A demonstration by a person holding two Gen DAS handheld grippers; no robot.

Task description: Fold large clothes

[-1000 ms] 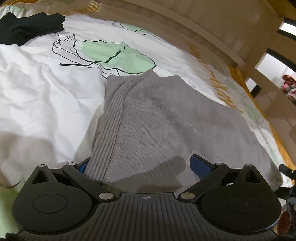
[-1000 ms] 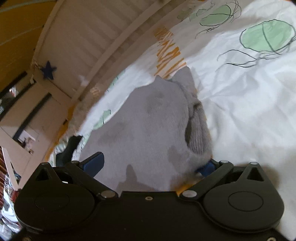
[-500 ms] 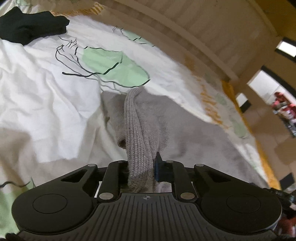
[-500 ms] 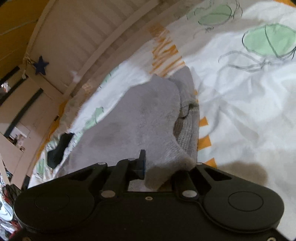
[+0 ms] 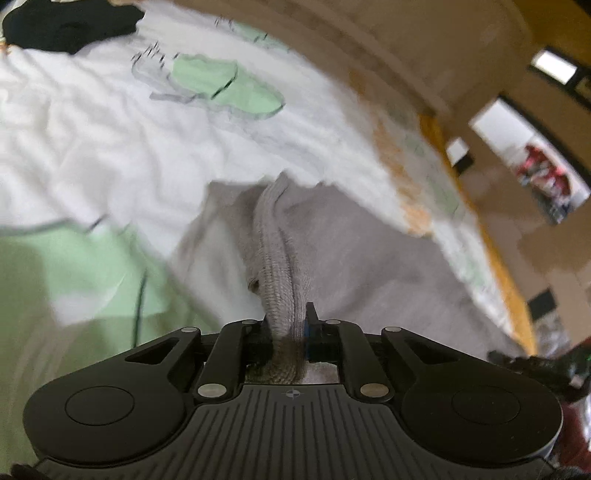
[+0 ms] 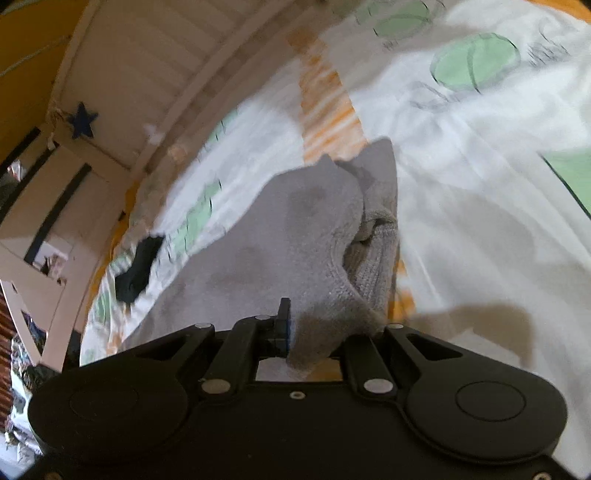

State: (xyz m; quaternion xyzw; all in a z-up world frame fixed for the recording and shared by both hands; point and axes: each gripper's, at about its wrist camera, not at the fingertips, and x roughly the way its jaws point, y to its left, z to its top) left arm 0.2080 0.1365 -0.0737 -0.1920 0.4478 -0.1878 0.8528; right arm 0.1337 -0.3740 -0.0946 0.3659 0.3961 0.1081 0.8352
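Observation:
A grey knit sweater [image 5: 369, 258] lies on a white bedsheet with green leaf prints [image 5: 92, 147]. My left gripper [image 5: 288, 325] is shut on the sweater's ribbed hem edge, which rises bunched from the bed into the jaws. In the right wrist view the sweater [image 6: 277, 240] spreads ahead, and my right gripper [image 6: 317, 332] is shut on another ribbed corner, lifted off the sheet [image 6: 480, 184]. Both views are motion-blurred.
A black garment [image 5: 70, 26] lies at the far left of the bed; it also shows in the right wrist view [image 6: 138, 266]. A pale slatted bed rail [image 6: 166, 74] runs along the far side. The bed's edge and the room floor [image 5: 535, 229] are on the right.
Both grippers closed on the sweater's ribbed edge from open a second ago, and have since lifted and pulled it back, bunching the cloth.

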